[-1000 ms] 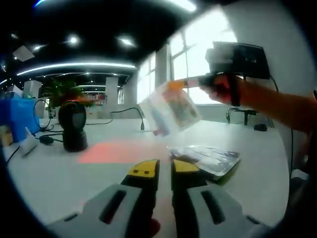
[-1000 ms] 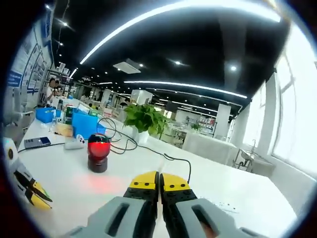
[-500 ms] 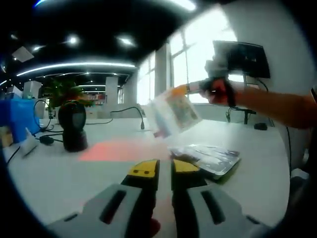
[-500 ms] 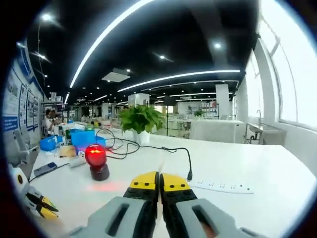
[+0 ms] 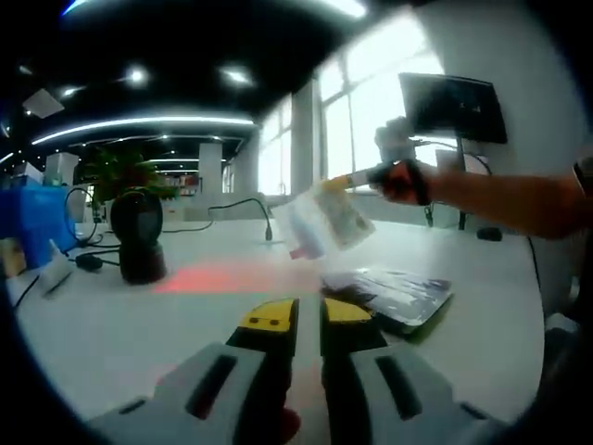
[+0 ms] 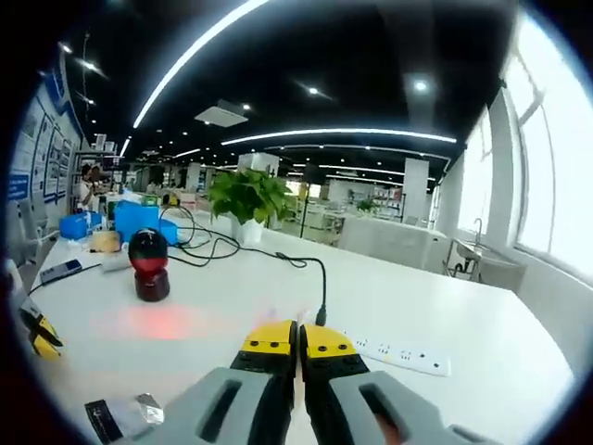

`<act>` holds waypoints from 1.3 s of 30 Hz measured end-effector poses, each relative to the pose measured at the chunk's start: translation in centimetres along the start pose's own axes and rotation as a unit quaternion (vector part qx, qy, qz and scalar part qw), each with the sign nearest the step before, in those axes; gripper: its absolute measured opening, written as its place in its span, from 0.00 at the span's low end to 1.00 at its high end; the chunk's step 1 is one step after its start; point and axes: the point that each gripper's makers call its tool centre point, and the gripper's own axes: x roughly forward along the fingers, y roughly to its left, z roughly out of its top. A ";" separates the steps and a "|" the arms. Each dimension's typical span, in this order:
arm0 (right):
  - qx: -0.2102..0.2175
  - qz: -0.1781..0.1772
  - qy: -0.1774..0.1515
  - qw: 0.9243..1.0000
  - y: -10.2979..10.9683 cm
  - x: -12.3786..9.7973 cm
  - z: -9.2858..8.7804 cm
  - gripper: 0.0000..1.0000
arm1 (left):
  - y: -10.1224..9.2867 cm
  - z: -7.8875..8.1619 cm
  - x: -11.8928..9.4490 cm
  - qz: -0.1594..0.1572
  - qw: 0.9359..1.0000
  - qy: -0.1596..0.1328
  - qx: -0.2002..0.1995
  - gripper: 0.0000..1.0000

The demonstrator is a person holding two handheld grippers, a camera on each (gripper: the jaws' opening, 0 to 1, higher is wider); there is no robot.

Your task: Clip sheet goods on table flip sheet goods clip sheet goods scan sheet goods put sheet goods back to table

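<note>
Potted plant [image 6: 246, 198] behind black cable [image 6: 278, 257], white power strip [image 6: 400, 355], blue bin [image 6: 138, 221], monitor [image 5: 453, 107]

In the left gripper view we see bare white table [image 5: 111, 324] ahead of the left hand-held gripper [image 5: 296, 315], with a red glow on it. The black scanner [image 5: 137, 236] stands at the far left, a cable [image 5: 243, 206] trailing behind it. A flat pile of packets [image 5: 394, 295] lies just right of the jaws and blocks that side. Above it the right hand-held gripper [image 5: 366, 176] holds a packet [image 5: 324, 221] in the air. In the right gripper view we see open table [image 6: 482, 343] around the right hand-held gripper [image 6: 296, 338], bounded by a power strip [image 6: 403, 354], the scanner [image 6: 148, 264], a potted plant [image 6: 246, 199] and small items [image 6: 120, 413] at lower left.
</note>
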 end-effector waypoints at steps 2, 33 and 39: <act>-0.002 -0.002 0.004 1.000 -0.2 0.2 -0.4 0.00 | -0.1 0.0 -0.1 -0.001 1.000 0.000 0.001 0.03; -0.049 -0.003 0.084 0.995 -2.8 4.4 -8.1 0.00 | -0.7 -0.4 0.1 -0.016 1.000 0.008 0.008 0.03; -0.062 -0.003 0.090 0.994 -3.1 4.8 -8.7 0.01 | -0.8 -0.4 0.2 -0.019 1.000 0.010 0.009 0.03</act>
